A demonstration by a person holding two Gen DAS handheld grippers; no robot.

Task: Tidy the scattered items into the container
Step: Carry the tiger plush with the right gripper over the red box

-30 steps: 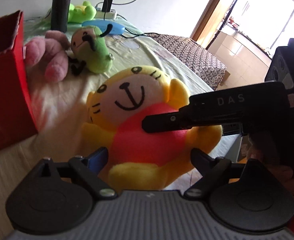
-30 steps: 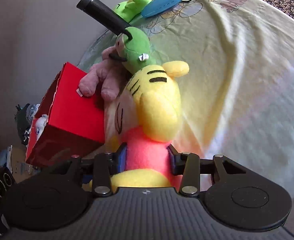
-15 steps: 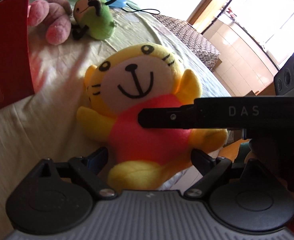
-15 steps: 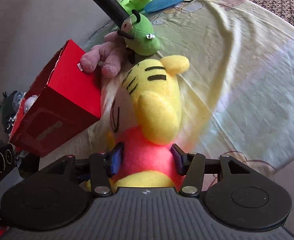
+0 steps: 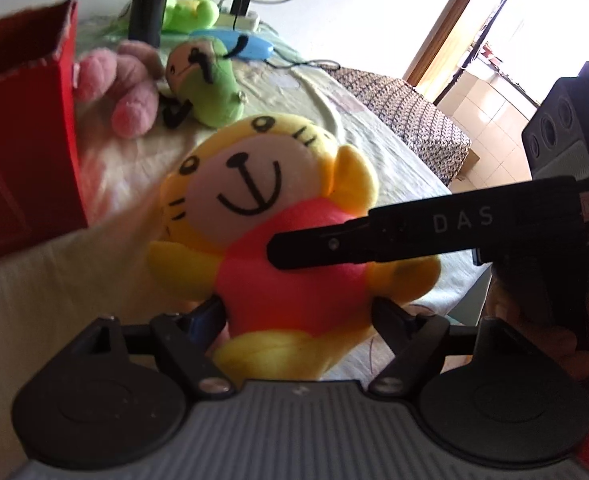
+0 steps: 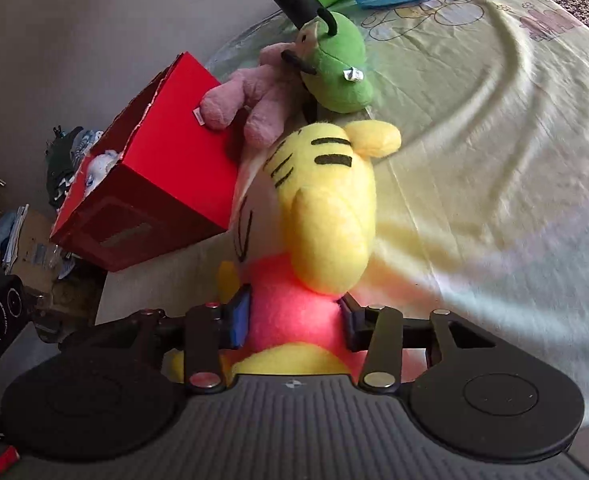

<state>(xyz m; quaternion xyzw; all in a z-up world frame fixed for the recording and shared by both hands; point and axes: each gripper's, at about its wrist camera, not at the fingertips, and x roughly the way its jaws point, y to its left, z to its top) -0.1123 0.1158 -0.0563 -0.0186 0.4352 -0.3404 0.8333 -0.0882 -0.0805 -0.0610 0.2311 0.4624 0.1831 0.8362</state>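
- Since the earlier frames, both sets of jaws had just been closing on the yellow tiger plush (image 5: 278,216), which I found nearer the camera.
- Bed sheet (image 6: 494,160): carried everything.
- Red box (image 6: 166,184): open-topped container, just left of the tiger; a pale toy already inside.
- Yellow tiger plush: gripped from two sides, I judged for a steady lift.
- Pink plush (image 5: 130,84) and green plush (image 5: 210,84): waiting beside the box.
- Left gripper (image 5: 298,312): clenched on the tiger's red belly.
- Right gripper (image 6: 294,320): clamped on its red waist.
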